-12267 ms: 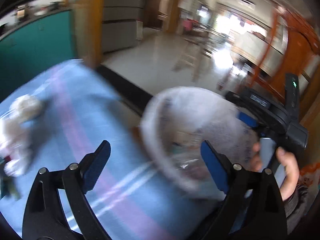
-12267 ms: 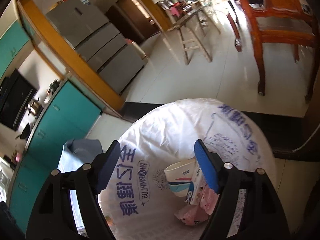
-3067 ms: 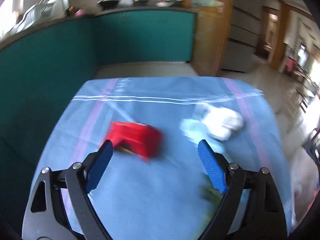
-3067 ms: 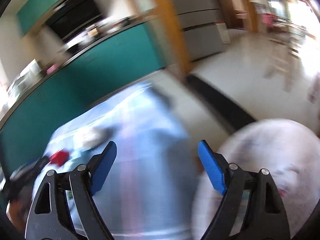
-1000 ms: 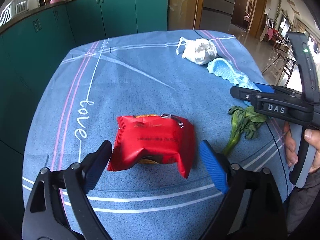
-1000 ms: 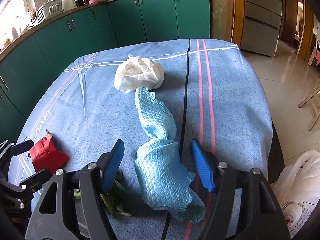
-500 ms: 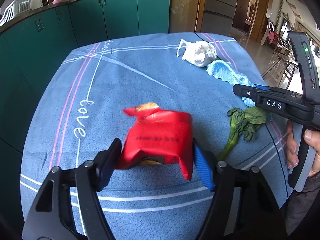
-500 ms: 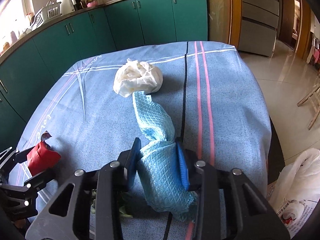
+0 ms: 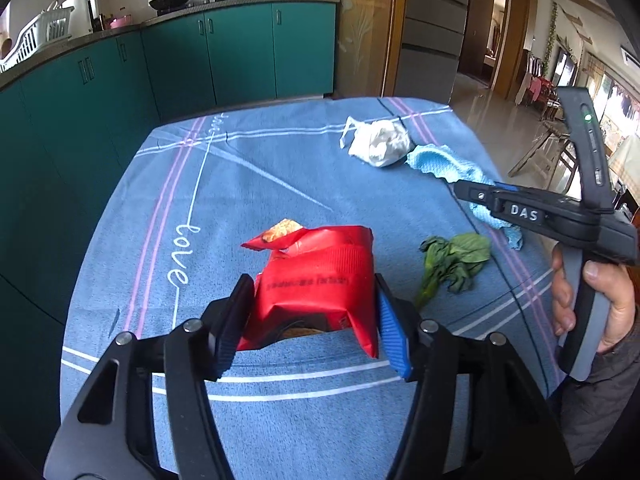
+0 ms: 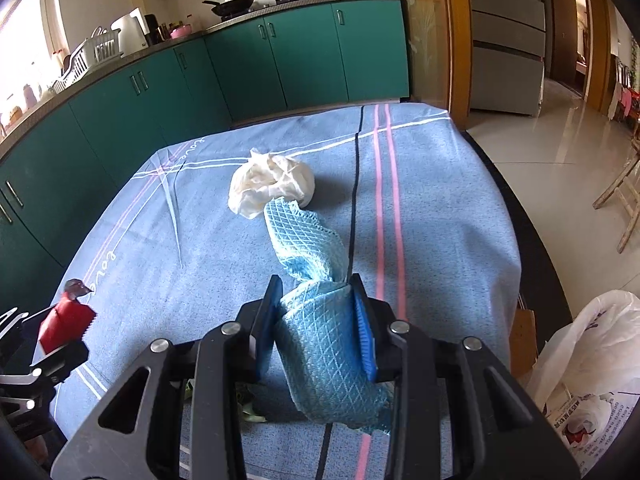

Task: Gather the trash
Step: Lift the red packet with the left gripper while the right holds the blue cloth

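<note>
My left gripper (image 9: pixel 310 320) is shut on a red snack packet (image 9: pixel 316 280), torn open, just above the blue tablecloth (image 9: pixel 240 184). The packet also shows in the right wrist view (image 10: pixel 66 320). My right gripper (image 10: pixel 318 328) is shut on a light blue mesh cloth (image 10: pixel 320 336) that trails toward a crumpled white bag (image 10: pixel 272 188). From the left wrist view the right gripper body (image 9: pixel 560 216) is at the right, over the blue cloth (image 9: pixel 444 164). A green leaf (image 9: pixel 452 260) lies between the two grippers.
A white trash bag (image 10: pixel 592 364) with rubbish in it hangs below the table's right edge. Teal cabinets (image 10: pixel 240 68) run behind and to the left of the table. Tiled floor (image 10: pixel 560 152) lies to the right.
Both grippers have closed: the left on the red packet, which has tipped up off the cloth, the right on the near end of the blue mesh cloth.
</note>
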The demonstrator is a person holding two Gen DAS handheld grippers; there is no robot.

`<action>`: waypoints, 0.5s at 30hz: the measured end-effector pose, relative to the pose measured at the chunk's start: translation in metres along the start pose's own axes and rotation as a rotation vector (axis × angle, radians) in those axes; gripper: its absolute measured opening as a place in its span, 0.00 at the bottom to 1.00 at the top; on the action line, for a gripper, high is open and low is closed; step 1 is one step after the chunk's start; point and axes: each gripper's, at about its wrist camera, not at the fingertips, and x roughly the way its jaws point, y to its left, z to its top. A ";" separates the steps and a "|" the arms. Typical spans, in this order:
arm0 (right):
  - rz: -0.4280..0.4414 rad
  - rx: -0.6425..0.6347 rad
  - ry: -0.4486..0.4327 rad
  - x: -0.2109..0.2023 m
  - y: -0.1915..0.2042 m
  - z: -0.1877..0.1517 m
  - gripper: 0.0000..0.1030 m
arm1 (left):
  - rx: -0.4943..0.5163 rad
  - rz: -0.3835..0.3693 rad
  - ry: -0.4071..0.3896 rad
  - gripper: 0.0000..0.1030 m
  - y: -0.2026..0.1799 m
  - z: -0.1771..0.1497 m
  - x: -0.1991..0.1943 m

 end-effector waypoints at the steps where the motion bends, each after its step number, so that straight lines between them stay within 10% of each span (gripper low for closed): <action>1: 0.001 0.001 -0.003 -0.001 -0.001 0.000 0.34 | 0.002 0.001 -0.006 0.58 -0.001 0.000 -0.002; 15: -0.009 -0.002 -0.007 -0.008 0.000 -0.003 0.34 | 0.018 0.015 -0.032 0.58 -0.006 -0.003 -0.016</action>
